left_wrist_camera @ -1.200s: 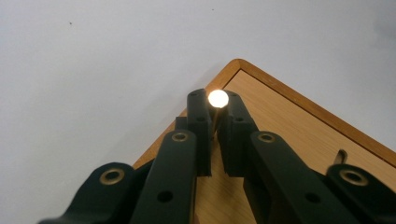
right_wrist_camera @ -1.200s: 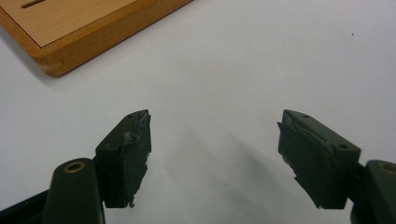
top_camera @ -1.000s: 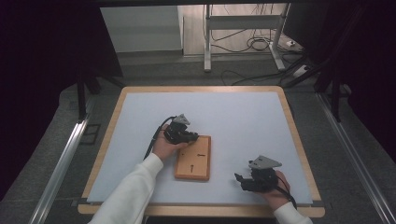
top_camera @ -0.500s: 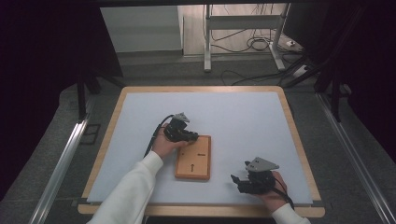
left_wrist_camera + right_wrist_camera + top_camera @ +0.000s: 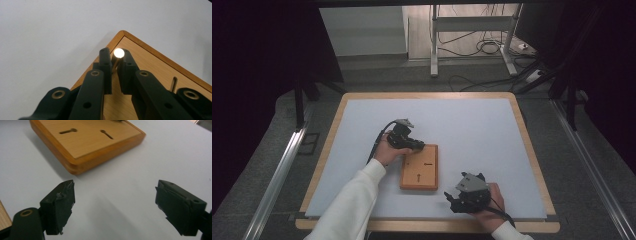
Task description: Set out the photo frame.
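Looking down from the high view, a white-topped table point(image 5: 472, 130) with a pale wooden rim carries a small wooden board point(image 5: 419, 167) near its front middle. The left gripper point(image 5: 413, 145) sits at the board's 11 o'clock corner, held by a hand in a white sleeve point(image 5: 347, 205). The right gripper point(image 5: 457, 202) rests on the white surface at the board's 4 o'clock, just beside it but not touching. Two dark slots mark the board's top.

Along the left gripper view, the two black jaws stand nearly closed around a slim brass-coloured pin point(image 5: 117, 56) with a bright round head. The pin stands upright at the board's rounded corner, its long axis roughly vertical, and the jaws grip it from both sides. A second small metal peg point(image 5: 173, 83) stands at 4 o'clock from the first. The board's top is smooth and light-grained, with a darker, glossy edge.

Along the right gripper view, the jaws are spread wide with nothing between them, only bare matt white surface. The board lies at 11 o'clock from these jaws, its rounded corner nearest. Two keyhole-shaped slots point(image 5: 67, 131) show in its top. By my judgement the left hand is the working one; the right is near but idle.
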Motion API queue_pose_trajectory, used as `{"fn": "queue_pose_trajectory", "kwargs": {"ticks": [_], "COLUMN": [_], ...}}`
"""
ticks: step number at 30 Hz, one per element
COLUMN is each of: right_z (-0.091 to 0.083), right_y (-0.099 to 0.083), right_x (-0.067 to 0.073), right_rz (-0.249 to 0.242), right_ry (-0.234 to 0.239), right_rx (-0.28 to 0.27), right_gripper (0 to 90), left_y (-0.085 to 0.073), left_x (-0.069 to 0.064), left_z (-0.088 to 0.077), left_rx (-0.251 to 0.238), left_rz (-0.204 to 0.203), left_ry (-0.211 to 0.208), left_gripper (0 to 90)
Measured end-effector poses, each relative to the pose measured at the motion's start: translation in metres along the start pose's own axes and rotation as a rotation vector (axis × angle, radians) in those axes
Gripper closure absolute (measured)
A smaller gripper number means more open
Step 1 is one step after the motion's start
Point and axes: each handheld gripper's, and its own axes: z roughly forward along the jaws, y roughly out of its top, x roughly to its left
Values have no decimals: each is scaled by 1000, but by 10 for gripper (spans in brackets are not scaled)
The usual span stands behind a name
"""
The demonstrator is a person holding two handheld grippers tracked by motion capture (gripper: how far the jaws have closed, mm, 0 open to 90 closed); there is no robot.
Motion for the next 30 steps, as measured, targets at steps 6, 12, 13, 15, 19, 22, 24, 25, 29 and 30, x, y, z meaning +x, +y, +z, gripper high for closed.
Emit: {"fn": "queue_pose_trajectory", "kwargs": {"ticks": [6, 12, 13, 15, 19, 22, 24, 25, 29, 30], "right_z": [19, 38, 40, 43, 50, 55, 58, 58, 58, 58], "right_y": [15, 23, 24, 28, 32, 35, 36, 36, 38, 38], "right_x": [20, 32, 33, 38, 42, 44, 46, 47, 50, 51], "right_rz": [-99, -160, -160, -167, -196, -220, -241, -247, -295, -310], "right_ry": [-19, -38, -42, -49, -80, -104, -128, -137, -145, -150], "right_rx": [26, 41, 39, 39, 44, 54, 58, 59, 41, 37], "right_gripper": [141, 131, 131, 131, 130, 135, 135, 138, 193, 204], "left_y": [1, 1, 1, 1, 2, 3, 3, 3, 2, 1], "left_x": [3, 6, 6, 8, 10, 10, 10, 10, 7, 6], "left_z": [0, 0, 0, 0, 0, 0, 0, 0, 0, 0], "left_rx": [3, 3, 3, 5, 10, 17, 16, 14, 1, -5], "left_rz": [-8, -19, -22, -20, -27, -28, -28, -29, -26, -29], "left_ry": [-17, -34, -38, -44, -59, -60, -56, -54, -34, -25], "left_gripper": [827, 826, 826, 823, 823, 822, 823, 824, 826, 828]}}
